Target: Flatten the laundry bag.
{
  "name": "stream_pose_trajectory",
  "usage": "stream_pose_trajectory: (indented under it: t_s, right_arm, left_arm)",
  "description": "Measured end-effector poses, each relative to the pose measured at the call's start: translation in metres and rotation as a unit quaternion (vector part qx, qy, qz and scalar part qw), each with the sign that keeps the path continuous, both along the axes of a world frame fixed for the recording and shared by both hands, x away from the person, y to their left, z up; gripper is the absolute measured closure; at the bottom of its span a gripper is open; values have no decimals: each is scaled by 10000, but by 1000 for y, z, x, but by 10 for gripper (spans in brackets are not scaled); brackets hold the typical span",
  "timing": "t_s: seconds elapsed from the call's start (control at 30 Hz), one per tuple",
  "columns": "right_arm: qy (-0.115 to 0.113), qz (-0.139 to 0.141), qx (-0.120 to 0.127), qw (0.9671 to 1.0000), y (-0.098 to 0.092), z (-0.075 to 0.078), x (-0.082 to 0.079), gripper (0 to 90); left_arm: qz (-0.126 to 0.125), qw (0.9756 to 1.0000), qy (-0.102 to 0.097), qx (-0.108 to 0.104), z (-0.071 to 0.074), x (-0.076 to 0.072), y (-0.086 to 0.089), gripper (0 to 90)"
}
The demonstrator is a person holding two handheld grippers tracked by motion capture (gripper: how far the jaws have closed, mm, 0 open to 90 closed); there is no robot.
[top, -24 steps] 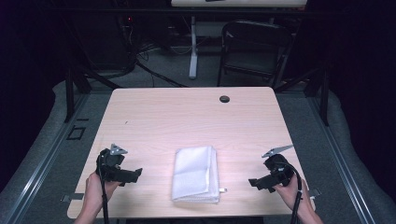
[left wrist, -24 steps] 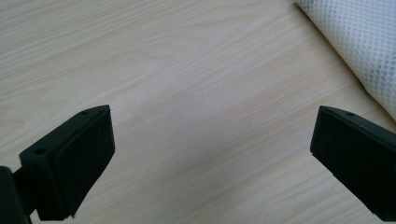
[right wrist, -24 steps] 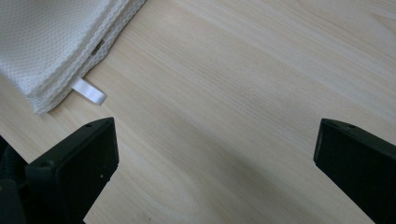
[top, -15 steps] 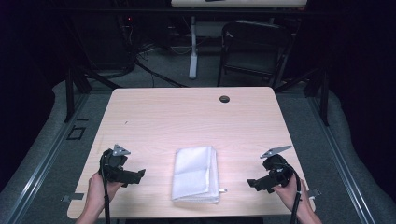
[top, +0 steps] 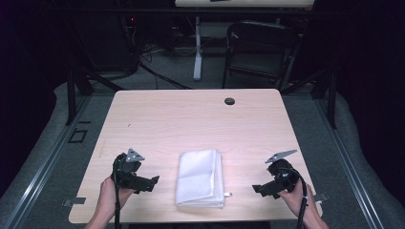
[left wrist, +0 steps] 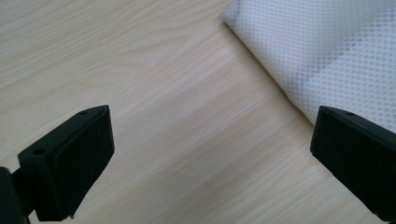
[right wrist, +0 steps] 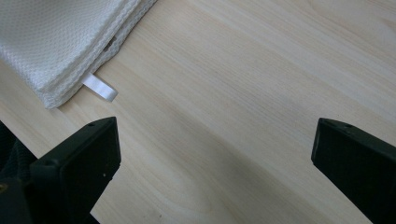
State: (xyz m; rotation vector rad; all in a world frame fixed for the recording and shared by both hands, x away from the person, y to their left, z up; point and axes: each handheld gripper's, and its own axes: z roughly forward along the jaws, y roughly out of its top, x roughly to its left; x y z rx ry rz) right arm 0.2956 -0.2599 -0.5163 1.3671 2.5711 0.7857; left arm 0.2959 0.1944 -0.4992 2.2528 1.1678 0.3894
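A folded white towel [top: 201, 177] lies near the front edge of the wooden table [top: 191, 119], between my two grippers. My left gripper [top: 149, 183] sits to its left, open, jaws pointing toward the towel with nothing between them. In the left gripper view the towel [left wrist: 327, 51] fills the upper right, beyond the open fingers [left wrist: 70, 163]. My right gripper [top: 259, 189] sits to the towel's right, also open and empty. The right gripper view shows the towel's stacked edges [right wrist: 60, 42] and a small white loop tag [right wrist: 99, 88] at the upper left.
A small black round grommet [top: 229, 101] sits at the table's far edge. Beyond the table stand a dark chair [top: 260, 47] and a table leg [top: 197, 47] on the floor. Bare wood spans the table's far half.
Both grippers have shifted slightly inward toward the towel and a little nearer the front edge. The towel has not moved.
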Motion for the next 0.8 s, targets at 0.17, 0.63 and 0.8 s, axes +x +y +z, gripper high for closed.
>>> stream_pose_trajectory:
  t_s: [0.17,0.63,0.8]
  right_arm:
    - [51,33,-4,10000,2,-1,1,16]
    - [125,64,-10,9999,3,-3,2,18]
    - [123,56,6,9999,4,-4,3,20]
  left_arm:
    - [-219,9998,-5,40,2,-6,-14,0]
    - [-664,9975,-214,138,2,-19,-53,0]
    - [-893,9958,-148,161,-1,-22,-69,0]
